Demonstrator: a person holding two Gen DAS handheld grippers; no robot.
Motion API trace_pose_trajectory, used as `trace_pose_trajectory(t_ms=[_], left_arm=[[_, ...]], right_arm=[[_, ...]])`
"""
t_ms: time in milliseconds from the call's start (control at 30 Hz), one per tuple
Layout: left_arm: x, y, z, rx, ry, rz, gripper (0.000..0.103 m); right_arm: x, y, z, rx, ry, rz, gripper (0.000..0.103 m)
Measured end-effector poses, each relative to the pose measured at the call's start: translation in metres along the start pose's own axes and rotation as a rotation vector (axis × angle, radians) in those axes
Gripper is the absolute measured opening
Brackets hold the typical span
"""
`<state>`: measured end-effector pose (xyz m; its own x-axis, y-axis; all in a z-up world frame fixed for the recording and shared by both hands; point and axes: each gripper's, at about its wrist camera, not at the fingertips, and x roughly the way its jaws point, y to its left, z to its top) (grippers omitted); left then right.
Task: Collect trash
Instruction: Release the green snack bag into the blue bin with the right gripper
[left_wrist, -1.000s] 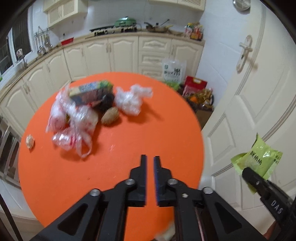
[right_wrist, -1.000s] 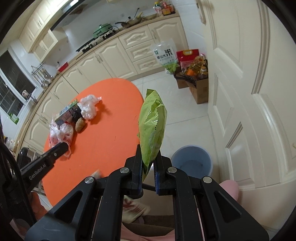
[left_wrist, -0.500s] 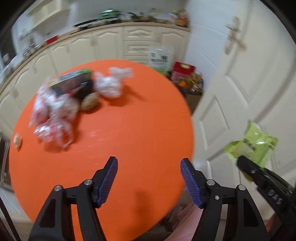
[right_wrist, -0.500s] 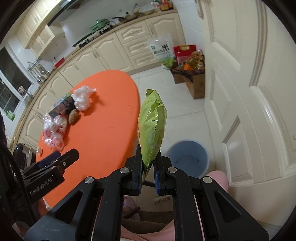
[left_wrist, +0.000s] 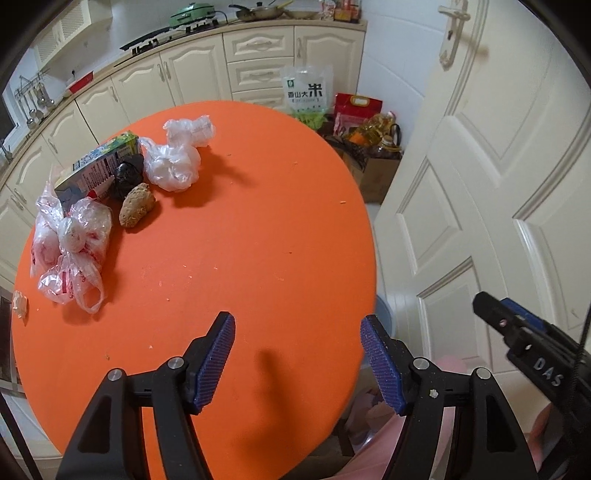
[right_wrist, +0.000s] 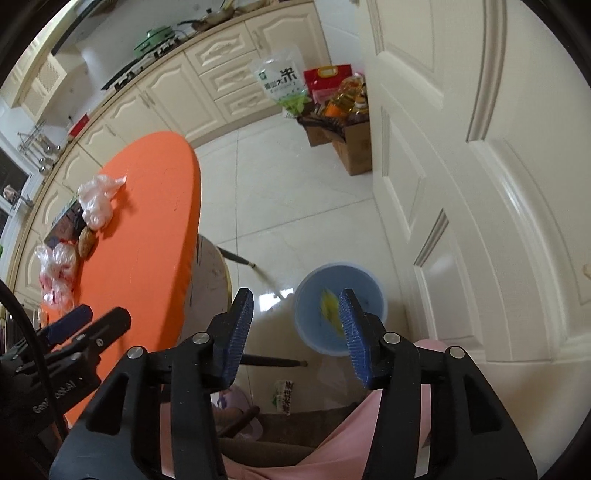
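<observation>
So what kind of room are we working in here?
A home kitchen, by the look of it: cream cabinets run under a counter carrying a gas hob and a green pot, and a bag of rice sits on the floor beside the orange table.

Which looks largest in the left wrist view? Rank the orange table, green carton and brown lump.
1. Orange table, by far.
2. Green carton.
3. Brown lump, though nearer the camera, so the gap may be understated.

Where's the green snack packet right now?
In the right wrist view the green snack packet shows as a yellow-green blur inside the blue bin on the floor, just past the right gripper, whose opening jaws hold nothing.
</observation>
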<state>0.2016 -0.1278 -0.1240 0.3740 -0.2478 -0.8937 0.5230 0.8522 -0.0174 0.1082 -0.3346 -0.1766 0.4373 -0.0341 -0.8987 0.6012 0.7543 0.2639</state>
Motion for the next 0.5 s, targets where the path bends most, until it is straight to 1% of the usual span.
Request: trace_pose_trajectory(t_ms=[167, 267, 367, 400, 467, 500], left_arm=[[-0.006, 0.019, -0.002, -0.024, -0.016, 0.014, 0.066], [-0.014, 0.040, -0.006, -0.059, -0.032, 0.036, 0.066], [-0.023, 0.071, -0.013, -0.118, -0.052, 0.068, 0.066], [-0.026, 0.081, -0.015, -0.139, -0.056, 0.080, 0.067], [-0.033, 0.105, -0.022, -0.190, -0.067, 0.107, 0.067], [-0.038, 0.122, -0.026, -0.231, -0.080, 0.120, 0.067]], right_arm=[[-0.009, 0.020, 0.003, -0.027, -0.030, 0.015, 0.048], [-0.016, 0.047, 0.003, -0.078, -0.055, 0.044, 0.055], [-0.020, 0.080, 0.001, -0.145, -0.069, 0.075, 0.057], [-0.020, 0.096, 0.001, -0.173, -0.068, 0.098, 0.058], [-0.018, 0.117, 0.000, -0.206, -0.065, 0.123, 0.061], [-0.018, 0.129, -0.001, -0.226, -0.065, 0.137, 0.062]])
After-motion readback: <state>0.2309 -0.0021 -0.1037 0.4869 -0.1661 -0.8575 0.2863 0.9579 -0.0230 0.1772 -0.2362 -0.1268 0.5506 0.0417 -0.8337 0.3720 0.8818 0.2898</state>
